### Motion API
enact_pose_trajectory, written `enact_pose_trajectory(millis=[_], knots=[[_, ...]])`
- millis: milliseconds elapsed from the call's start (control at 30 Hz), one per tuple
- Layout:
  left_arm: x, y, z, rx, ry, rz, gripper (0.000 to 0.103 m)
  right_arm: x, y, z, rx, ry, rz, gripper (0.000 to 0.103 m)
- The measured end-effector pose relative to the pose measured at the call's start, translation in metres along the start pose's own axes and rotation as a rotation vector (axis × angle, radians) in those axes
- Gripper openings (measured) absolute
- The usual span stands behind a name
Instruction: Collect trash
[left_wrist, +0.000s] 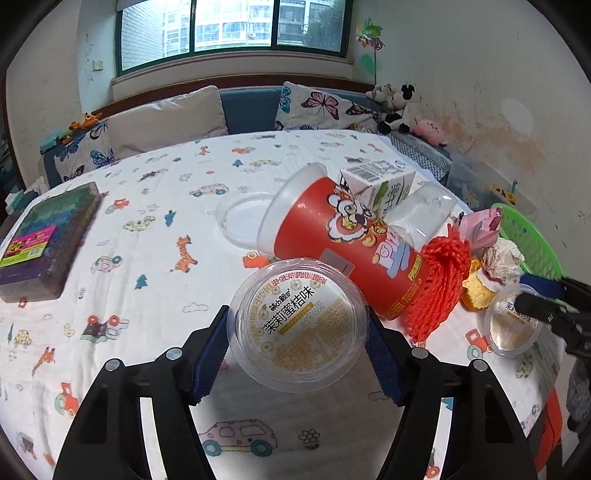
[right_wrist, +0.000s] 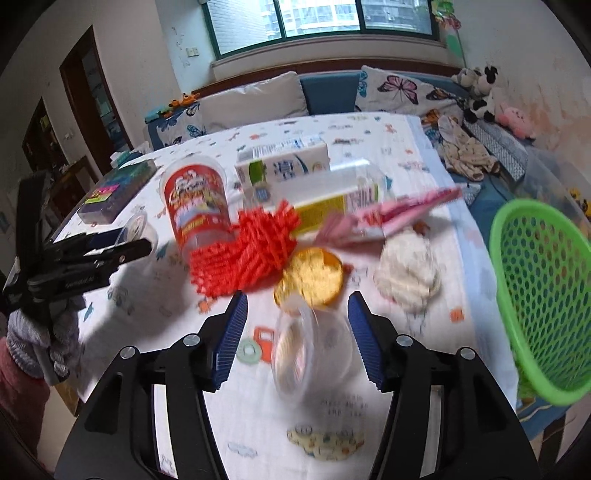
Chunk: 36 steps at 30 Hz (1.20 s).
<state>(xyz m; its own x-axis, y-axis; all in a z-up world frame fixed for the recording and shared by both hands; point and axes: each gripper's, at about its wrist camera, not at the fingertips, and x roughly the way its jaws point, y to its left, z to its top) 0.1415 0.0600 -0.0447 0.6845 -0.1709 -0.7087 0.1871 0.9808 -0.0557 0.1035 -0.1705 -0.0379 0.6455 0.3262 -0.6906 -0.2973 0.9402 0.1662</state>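
Two clear plastic jelly cups show in the left wrist view. The nearer cup (left_wrist: 299, 319) sits between the blue ribbed pads of the left gripper (left_wrist: 297, 341), both pads pressing its rim, so the jaws hold it at a middling width; its round printed foil lid faces up toward the camera, tilted a little. Just behind it lies a red paper snack tub (left_wrist: 354, 243) on its side, long axis running from upper left, where its white-rimmed mouth opens, to lower right. A milk carton (left_wrist: 384, 182) and a clear plastic bottle (left_wrist: 421, 214) rest against the tub's far side. A red foam net (left_wrist: 439, 280) spreads at the tub's base. The second cup (left_wrist: 515, 323) stands to the right on the table (left_wrist: 147, 229), which wears a white cloth printed with cartoon cars. A green mesh basket (left_wrist: 532, 240) sits at the table's right edge.

From the right wrist view, blurred, the right gripper (right_wrist: 297, 336) has its jaws parted, and a clear cup (right_wrist: 310, 354) lies on its side between the pads without touching them, its mouth turned left. Beyond it are a yellow round lid (right_wrist: 310, 277), a crumpled white tissue (right_wrist: 406, 273) and a pink wrapper (right_wrist: 388, 218). The green basket (right_wrist: 543, 295) stands at right
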Motion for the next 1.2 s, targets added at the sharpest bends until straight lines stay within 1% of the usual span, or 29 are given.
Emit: enact_pose_trajectory(millis=[167,233,400,467,567,633,667,700,733,833,1100,1200], knots=[[-0.012,0.003,0.001,-0.003,-0.025,0.002,0.067,0.022,0.006,0.022,-0.015,0.035,0.034,0.057],[-0.016,0.005,0.001,-0.007,-0.033,0.001,0.067,0.031,0.011,0.03,-0.028,0.049,0.038,0.055],[-0.026,0.007,0.002,-0.008,-0.054,0.0,0.067,0.054,0.023,0.042,-0.071,0.084,0.014,0.051],[-0.028,0.008,0.002,-0.008,-0.059,-0.001,0.067,0.065,0.025,0.043,-0.082,0.104,-0.01,0.048],[-0.031,0.008,0.003,-0.009,-0.067,-0.003,0.067,0.076,0.027,0.044,-0.093,0.125,-0.015,0.045],[-0.032,0.009,0.004,-0.008,-0.068,0.0,0.067,0.078,0.028,0.043,-0.102,0.122,-0.019,0.039],[-0.033,0.009,0.003,-0.008,-0.069,-0.001,0.067,0.078,0.028,0.043,-0.099,0.12,-0.015,0.038],[-0.034,0.01,0.003,-0.01,-0.07,-0.001,0.067,0.076,0.028,0.042,-0.095,0.116,-0.014,0.034],[-0.035,0.01,0.003,-0.01,-0.071,-0.001,0.067,0.074,0.027,0.041,-0.092,0.11,-0.012,0.032],[-0.038,0.01,0.006,-0.011,-0.078,-0.006,0.067,0.064,0.024,0.04,-0.071,0.094,0.012,0.03],[-0.048,-0.008,0.018,0.008,-0.103,-0.033,0.067,0.016,0.016,0.042,-0.042,-0.002,0.04,0.029],[-0.051,-0.021,0.024,0.023,-0.112,-0.054,0.067,-0.006,0.005,0.042,-0.026,-0.039,0.026,0.029]])
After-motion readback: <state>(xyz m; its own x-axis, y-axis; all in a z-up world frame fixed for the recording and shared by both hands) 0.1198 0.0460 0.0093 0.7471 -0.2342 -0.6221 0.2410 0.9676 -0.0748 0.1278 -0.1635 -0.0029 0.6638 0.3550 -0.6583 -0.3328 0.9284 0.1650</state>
